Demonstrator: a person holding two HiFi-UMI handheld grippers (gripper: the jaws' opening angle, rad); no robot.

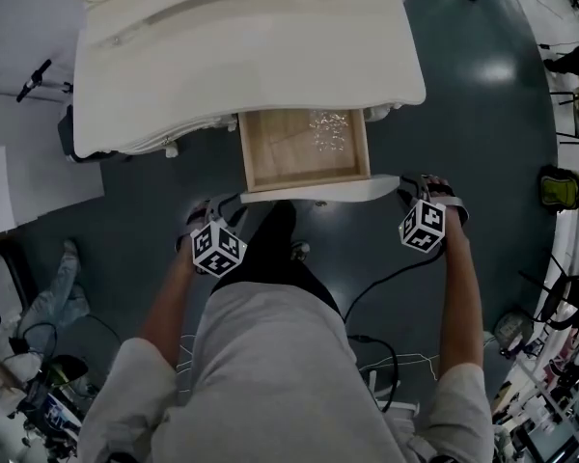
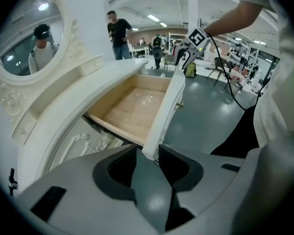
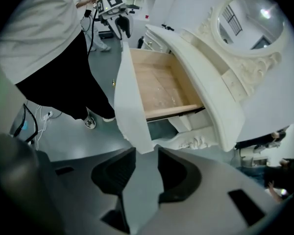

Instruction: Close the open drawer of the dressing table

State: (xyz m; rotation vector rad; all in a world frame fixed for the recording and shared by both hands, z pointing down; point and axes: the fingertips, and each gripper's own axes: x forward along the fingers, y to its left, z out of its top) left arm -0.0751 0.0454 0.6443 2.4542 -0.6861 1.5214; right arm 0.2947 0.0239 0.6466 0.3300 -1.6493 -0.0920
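Observation:
The white dressing table [image 1: 241,56] has one drawer [image 1: 304,152] pulled out, showing a pale wood bottom with some small clear glittery stuff [image 1: 328,128] in it. Its white front panel [image 1: 318,191] faces me. My left gripper [image 1: 227,205] is at the panel's left end and my right gripper [image 1: 412,186] at its right end. In the left gripper view the panel's end [image 2: 161,121] reaches into the gap of the open left gripper [image 2: 148,153]. The right gripper view shows the other end [image 3: 130,106] between the open right gripper's [image 3: 147,153] pads. Neither pair of pads visibly presses on it.
My legs stand directly in front of the drawer. Cables [image 1: 391,278] trail over the dark floor behind me. An oval mirror [image 2: 27,38] rises at the table's back. People [image 2: 118,33] stand far off, and a green bag [image 1: 560,189] lies to the right.

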